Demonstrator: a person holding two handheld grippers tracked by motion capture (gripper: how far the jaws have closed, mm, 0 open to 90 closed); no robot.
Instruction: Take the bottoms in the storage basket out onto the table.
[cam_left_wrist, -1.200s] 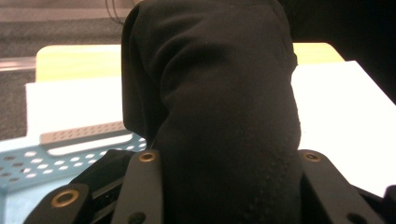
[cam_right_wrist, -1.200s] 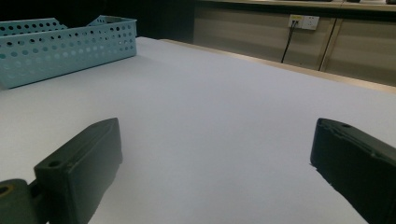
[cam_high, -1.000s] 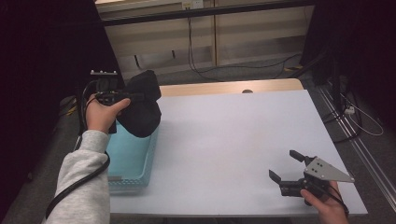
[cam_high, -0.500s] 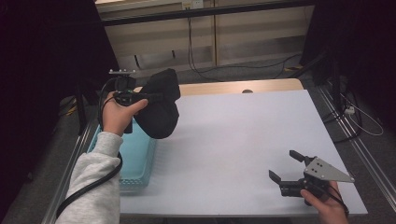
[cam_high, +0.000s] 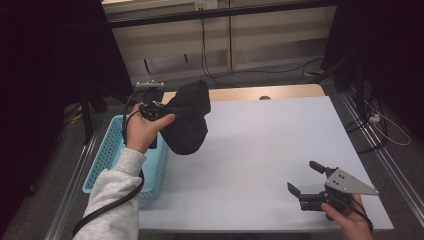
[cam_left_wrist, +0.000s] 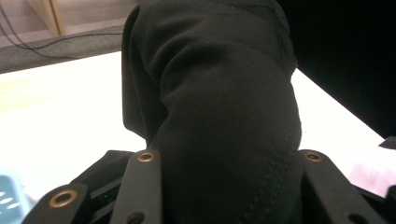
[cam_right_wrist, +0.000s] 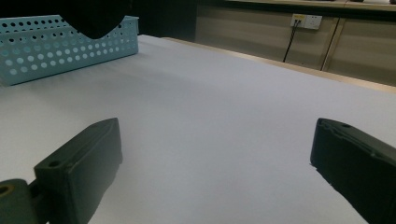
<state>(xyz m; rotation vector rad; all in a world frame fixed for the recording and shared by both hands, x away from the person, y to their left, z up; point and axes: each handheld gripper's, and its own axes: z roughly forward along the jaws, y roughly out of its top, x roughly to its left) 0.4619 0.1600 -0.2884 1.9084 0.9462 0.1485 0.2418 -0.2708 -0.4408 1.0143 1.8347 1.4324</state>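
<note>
The high view is fixed above my side of the desk (cam_high: 260, 150), facing forward and down; my forearms enter from its bottom edge. The left gripper view rides on my left gripper (cam_high: 172, 111) and looks along its jaws at very close range onto the black cloth (cam_left_wrist: 219, 121). The right gripper view rides on my right gripper (cam_high: 306, 179), low over the desk, facing level across it. It shares the blue basket (cam_right_wrist: 56, 44) and the cloth with the high view.
</note>
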